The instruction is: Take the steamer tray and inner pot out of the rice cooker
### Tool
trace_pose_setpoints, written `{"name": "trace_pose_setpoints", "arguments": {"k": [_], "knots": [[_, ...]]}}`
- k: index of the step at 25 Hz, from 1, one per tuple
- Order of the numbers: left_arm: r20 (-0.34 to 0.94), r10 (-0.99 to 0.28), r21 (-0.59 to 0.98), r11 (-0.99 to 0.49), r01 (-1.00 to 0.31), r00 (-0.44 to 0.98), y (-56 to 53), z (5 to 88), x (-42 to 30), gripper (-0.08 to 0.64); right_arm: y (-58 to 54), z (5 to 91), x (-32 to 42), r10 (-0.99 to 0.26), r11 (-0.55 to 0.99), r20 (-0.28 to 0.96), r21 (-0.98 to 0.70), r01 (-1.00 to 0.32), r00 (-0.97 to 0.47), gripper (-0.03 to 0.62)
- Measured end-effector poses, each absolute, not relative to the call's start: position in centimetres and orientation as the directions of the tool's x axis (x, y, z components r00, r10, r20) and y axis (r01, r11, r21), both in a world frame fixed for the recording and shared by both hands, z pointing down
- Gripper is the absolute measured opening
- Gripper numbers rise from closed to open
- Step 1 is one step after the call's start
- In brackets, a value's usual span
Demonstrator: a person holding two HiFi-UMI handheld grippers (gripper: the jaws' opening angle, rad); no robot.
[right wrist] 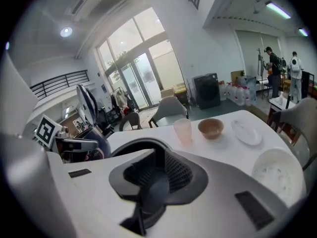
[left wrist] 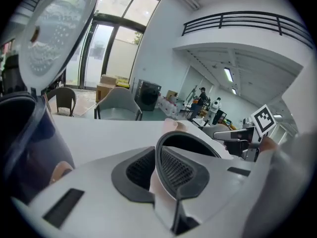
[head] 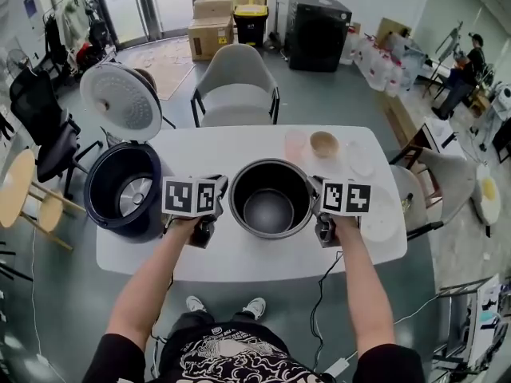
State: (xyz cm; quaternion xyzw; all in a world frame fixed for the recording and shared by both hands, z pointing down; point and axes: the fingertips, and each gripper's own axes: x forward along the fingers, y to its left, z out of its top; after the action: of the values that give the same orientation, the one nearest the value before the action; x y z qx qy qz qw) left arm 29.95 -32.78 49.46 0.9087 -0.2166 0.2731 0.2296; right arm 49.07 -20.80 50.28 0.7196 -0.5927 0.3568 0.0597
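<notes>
Left gripper and right gripper each pinch an opposite side of the rim of the inner pot, the jaws pressed close on the thin metal edge. At the centre of the head view, the pot (dark and empty inside) is held over the white table. It sits just right of the rice cooker at middle left, whose lid stands open.
</notes>
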Motion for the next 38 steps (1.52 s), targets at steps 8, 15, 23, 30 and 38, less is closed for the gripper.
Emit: {"name": "trace_pose_setpoints", "arguments": {"k": [8,15,23,30,38], "knots": [[0.442,-0.382,0.181,-0.848,-0.497,0.812,-36.0,39.7,23.8,0.044,-26.0,40.4,39.5,-0.893,-0.155,0.448,-0.219,-0.963,0.041,0.054],[0.344,-0.475,0.107,-0.837,-0.536,0.81,-40.0,33.6,14.2,0.034,-31.1,34.1,28.9,-0.929,-0.061,0.369,-0.13,-0.99,0.009,0.04],[0.276,-0.58,0.027,-0.792,-0.61,0.766,-43.2,29.7,3.6,0.025,-34.2,29.4,20.4,-0.961,-0.028,0.277,-0.063,-0.998,0.009,0.014],[0.217,-0.634,-0.018,-0.763,-0.646,0.742,-43.6,28.0,-0.7,0.022,-34.1,27.0,17.9,-0.98,-0.036,0.196,-0.037,-0.999,0.028,0.012],[0.193,-0.654,-0.045,-0.751,-0.659,0.732,-43.9,28.4,-3.2,0.012,-33.6,27.0,16.4,-0.988,-0.037,0.147,0.027,-0.999,0.041,0.012]]}}
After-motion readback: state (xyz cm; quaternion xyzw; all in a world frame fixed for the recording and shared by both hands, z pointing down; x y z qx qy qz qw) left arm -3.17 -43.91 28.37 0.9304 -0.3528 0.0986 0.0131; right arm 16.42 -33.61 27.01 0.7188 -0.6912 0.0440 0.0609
